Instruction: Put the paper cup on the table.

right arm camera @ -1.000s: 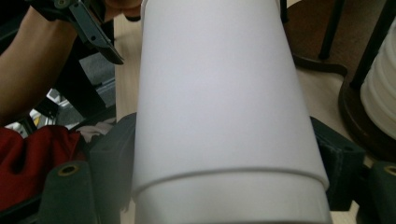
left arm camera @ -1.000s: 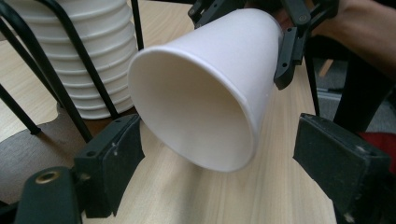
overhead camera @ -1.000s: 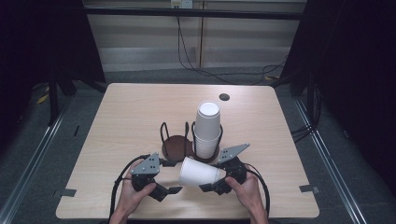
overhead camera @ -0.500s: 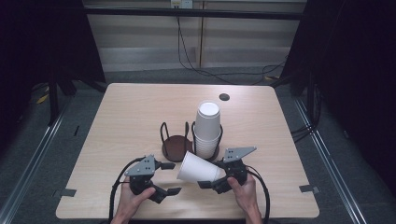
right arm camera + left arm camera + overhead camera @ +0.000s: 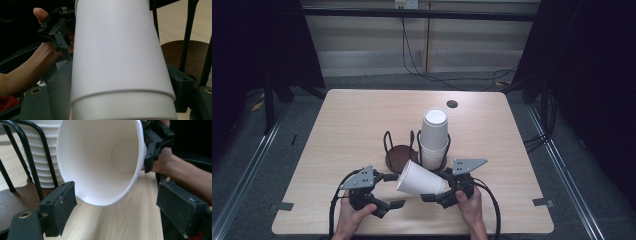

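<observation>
Right gripper (image 5: 434,196) clamped on tilted cup (image 5: 419,178) — left gripper (image 5: 393,190) released — cup stack (image 5: 434,137) just behind.

High overhead, two close views, shared cup (image 5: 419,179)

We hold black grippers, left (image 5: 393,191) and right (image 5: 430,195), with grey triangular plates, black cables; forearms bare.

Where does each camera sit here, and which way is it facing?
High view: above the person's side, looking forward and down on the table; left hand, right hand, both grippers.
Left gripper view: on the left gripper, looking into the cup's mouth; own jaws, right hand beyond.
Right gripper view: on the right gripper, looking along the cup's side; own jaws, left hand beyond.
Shared: all show the cup.
</observation>
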Motion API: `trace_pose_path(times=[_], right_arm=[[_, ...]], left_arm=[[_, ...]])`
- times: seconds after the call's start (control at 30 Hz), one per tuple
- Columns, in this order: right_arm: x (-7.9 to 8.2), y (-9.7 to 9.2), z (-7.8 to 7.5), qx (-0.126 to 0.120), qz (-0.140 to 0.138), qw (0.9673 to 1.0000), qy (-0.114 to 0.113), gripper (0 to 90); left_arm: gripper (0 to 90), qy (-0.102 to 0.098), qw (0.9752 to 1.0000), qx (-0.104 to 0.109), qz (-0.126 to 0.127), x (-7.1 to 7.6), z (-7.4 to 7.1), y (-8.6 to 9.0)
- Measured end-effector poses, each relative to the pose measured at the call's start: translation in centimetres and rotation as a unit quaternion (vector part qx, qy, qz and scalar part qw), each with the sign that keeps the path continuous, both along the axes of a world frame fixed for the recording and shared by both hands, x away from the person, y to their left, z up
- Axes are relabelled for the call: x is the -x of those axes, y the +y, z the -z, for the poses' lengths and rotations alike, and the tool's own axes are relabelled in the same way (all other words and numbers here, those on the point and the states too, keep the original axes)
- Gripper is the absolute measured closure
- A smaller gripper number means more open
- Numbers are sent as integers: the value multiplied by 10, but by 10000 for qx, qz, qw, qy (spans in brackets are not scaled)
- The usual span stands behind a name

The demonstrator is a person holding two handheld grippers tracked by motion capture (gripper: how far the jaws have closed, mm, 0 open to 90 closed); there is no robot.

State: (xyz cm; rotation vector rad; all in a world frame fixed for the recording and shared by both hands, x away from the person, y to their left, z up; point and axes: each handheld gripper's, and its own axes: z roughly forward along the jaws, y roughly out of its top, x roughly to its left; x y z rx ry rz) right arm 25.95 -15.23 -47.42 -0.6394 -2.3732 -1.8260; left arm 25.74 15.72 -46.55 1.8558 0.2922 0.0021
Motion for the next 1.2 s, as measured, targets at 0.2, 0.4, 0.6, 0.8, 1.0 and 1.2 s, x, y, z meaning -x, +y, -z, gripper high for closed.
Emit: trace_pose_path(times=[0.2,0.4,0.6,0.8,1.0,1.2], right_arm=[[1,3,1,-178,-82,9998,-80,231],[2,3,2,-282,-161,9994,-125,231],[3,3,4,-282,-232,9993,-105,231],[3,4,4,-285,-303,9991,-115,232],[3,8,3,-207,-403,9988,-159,233],[4,12,4,-185,-448,9987,-156,233]], left_arm=[[154,36,9997,259,-2,1,0,1],[155,83,9985,539,-58,-2,0,3],[155,153,9976,654,-159,-6,1,3],[65,180,9971,716,-175,-10,-1,3],[0,140,9976,672,-129,-12,-6,-4],[0,338,9966,735,151,-18,-4,-9]])
